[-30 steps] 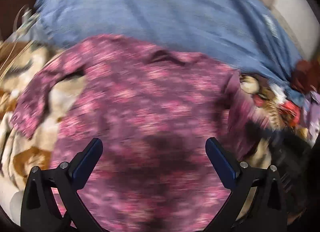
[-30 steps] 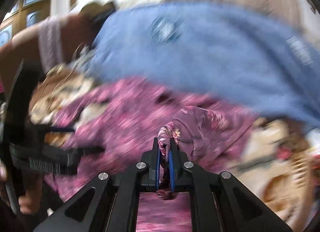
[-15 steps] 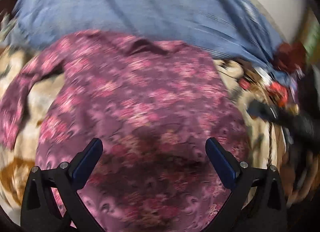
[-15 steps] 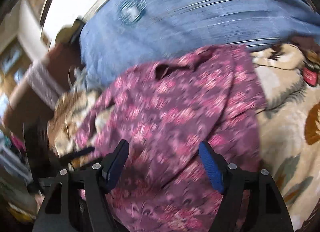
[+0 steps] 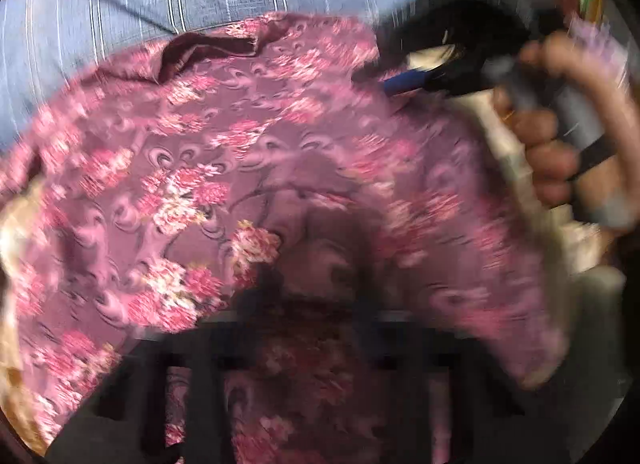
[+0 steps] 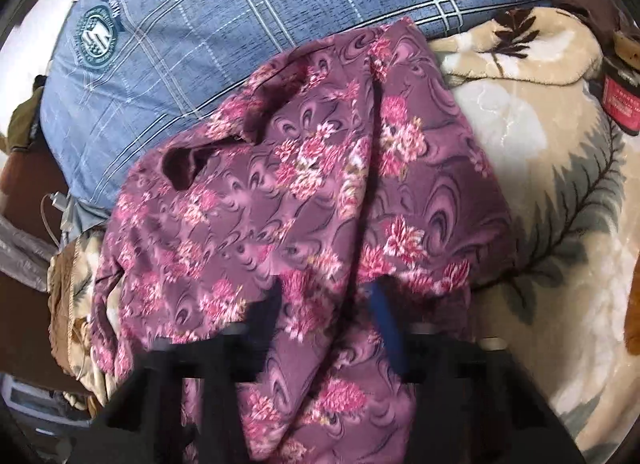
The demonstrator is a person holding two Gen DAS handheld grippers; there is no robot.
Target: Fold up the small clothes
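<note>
A brown corner (image 6: 24,200) and a white cable (image 6: 60,220) sit far left, then the blue plaid pillow (image 6: 240,24) with the purple floral garment (image 6: 260,224) lying against it on the cream leaf-print blanket (image 6: 560,224), a red tag (image 6: 622,104) at the far right. The garment's cloth bunches between both pairs of closing fingers, left gripper (image 5: 316,296) and right gripper (image 6: 328,304), hiding the pads, so whether either is clamped I cannot tell. Half a second ago both stood wide apart above flat cloth; the person's hand (image 5: 560,144) now appears beside the garment's right edge.
</note>
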